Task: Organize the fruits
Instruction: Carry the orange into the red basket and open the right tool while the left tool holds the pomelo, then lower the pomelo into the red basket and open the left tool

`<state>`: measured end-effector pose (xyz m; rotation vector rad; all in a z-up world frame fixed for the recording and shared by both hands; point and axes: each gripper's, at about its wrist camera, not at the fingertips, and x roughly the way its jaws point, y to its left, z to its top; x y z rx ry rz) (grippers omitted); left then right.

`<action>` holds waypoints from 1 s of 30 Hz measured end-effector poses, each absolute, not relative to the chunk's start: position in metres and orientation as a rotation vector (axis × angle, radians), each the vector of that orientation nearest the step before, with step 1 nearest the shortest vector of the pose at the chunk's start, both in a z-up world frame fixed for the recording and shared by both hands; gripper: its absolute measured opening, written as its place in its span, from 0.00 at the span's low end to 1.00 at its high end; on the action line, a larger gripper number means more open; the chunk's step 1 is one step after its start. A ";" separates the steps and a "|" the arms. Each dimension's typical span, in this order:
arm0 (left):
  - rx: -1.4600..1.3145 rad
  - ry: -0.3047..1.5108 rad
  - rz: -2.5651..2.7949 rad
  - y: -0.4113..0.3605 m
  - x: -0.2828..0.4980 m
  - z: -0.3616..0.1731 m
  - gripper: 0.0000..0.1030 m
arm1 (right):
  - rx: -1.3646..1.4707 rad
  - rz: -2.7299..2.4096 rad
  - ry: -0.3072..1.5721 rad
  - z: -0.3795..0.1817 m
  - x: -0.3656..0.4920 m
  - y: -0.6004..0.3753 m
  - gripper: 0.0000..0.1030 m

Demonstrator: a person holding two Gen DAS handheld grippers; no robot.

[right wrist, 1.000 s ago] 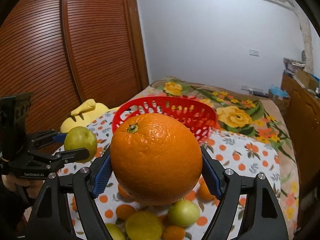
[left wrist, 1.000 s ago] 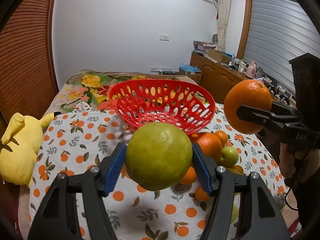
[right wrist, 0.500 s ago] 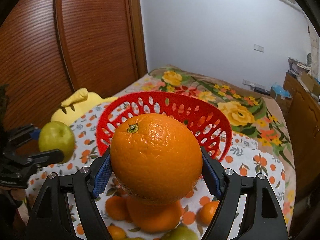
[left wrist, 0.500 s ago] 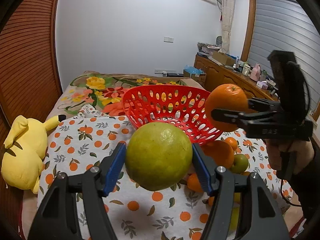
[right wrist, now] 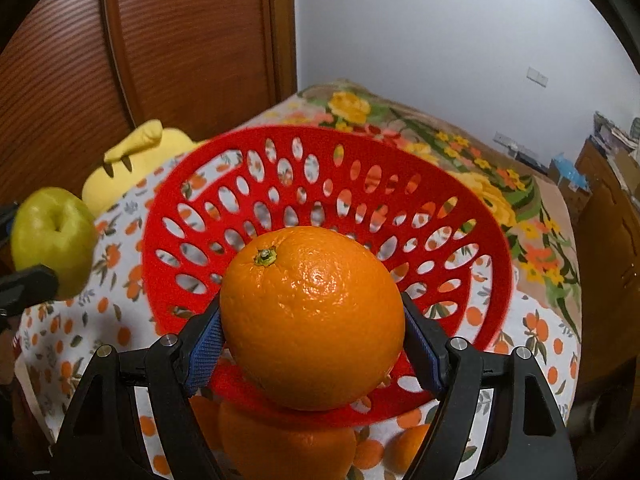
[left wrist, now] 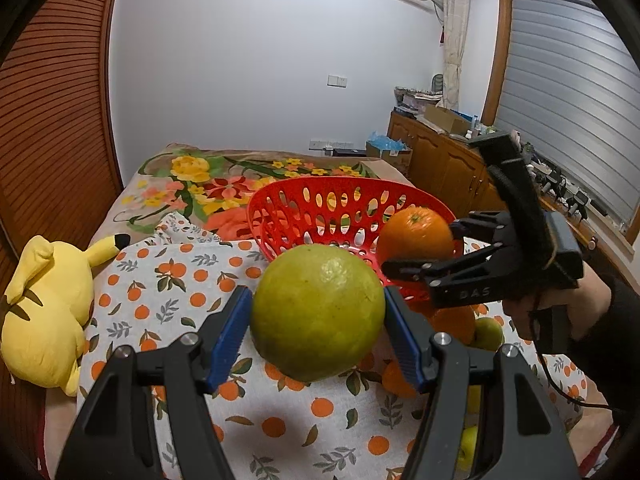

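Right tongs, clamped on a large round orange, hang above the perforated red plastic basket's near rim; left tongs grip a round green citrus fruit farther back.

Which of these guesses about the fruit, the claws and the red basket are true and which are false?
1. The right claw holds an orange. True.
2. The left claw is empty. False: its pads clamp a green citrus fruit.
3. The red basket is already full of fruit. False: no fruit shows on the perforated inside that is in view.
4. A yellow plush toy lies beside the orange-print cloth. True.
5. Every fruit has been picked up. False: more oranges and a small green fruit lie on the cloth near the basket.
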<state>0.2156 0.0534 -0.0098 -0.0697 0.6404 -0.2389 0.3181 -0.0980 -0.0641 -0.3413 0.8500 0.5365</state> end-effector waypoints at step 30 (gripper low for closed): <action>-0.077 0.651 -0.242 0.055 0.226 -0.016 0.63 | -0.400 0.477 0.904 -0.065 0.343 -0.098 0.81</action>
